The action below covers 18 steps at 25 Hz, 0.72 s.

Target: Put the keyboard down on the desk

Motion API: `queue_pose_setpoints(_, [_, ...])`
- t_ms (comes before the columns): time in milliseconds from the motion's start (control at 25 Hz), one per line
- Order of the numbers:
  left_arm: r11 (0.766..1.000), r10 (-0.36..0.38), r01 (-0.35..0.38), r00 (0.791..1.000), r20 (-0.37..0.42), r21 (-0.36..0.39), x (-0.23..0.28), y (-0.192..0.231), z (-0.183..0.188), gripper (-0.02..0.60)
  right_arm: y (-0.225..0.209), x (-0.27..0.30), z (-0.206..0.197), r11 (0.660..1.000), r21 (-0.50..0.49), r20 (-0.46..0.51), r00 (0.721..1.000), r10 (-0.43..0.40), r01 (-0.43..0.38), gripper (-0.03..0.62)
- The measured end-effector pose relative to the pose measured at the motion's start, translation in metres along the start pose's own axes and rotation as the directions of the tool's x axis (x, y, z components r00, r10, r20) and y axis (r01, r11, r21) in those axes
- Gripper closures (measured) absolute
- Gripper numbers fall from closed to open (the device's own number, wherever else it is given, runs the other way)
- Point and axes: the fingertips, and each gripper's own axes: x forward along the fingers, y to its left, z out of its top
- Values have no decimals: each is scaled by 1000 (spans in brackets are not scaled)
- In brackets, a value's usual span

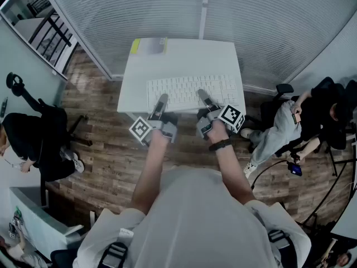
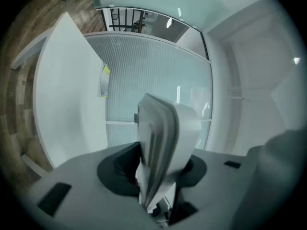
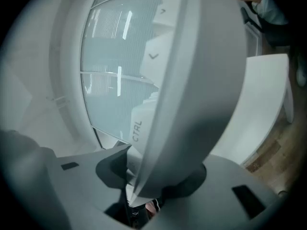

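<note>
Currently a white keyboard [image 1: 187, 88] is held over the front part of a white desk [image 1: 184, 57], with its long side running across the desk and its keys facing up. Its near edge is gripped at two places: the left gripper [image 1: 160, 102] is clamped on the left part of that edge and the right gripper [image 1: 204, 97] on the right part. In each gripper view the keyboard is seen edge-on, wedged between the two jaws, and a key marked CTRL can be read in the right gripper view. In the left gripper view window blinds [image 1: 139, 10] are seen between the keyboard's edge and the desk top, so that end stands apart from the surface. A flat pale thing with a yellow label [image 1: 149, 46] lies at the desk's far left corner. A wooden floor [image 1: 106, 127] is seen around the desk.
</note>
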Motion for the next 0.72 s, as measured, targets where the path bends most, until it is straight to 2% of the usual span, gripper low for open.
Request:
queue_pose_setpoints(240, [1000, -14, 14, 1000, -11, -1, -8, -2, 7, 428, 3, -4, -9, 999, -31, 16, 1000, -4, 4, 431])
queue_pose_setpoints(720, [1000, 4, -5, 999, -34, -13, -19, 0, 22, 425, 1, 3, -29, 1000, 10, 28, 999, -15, 15, 430])
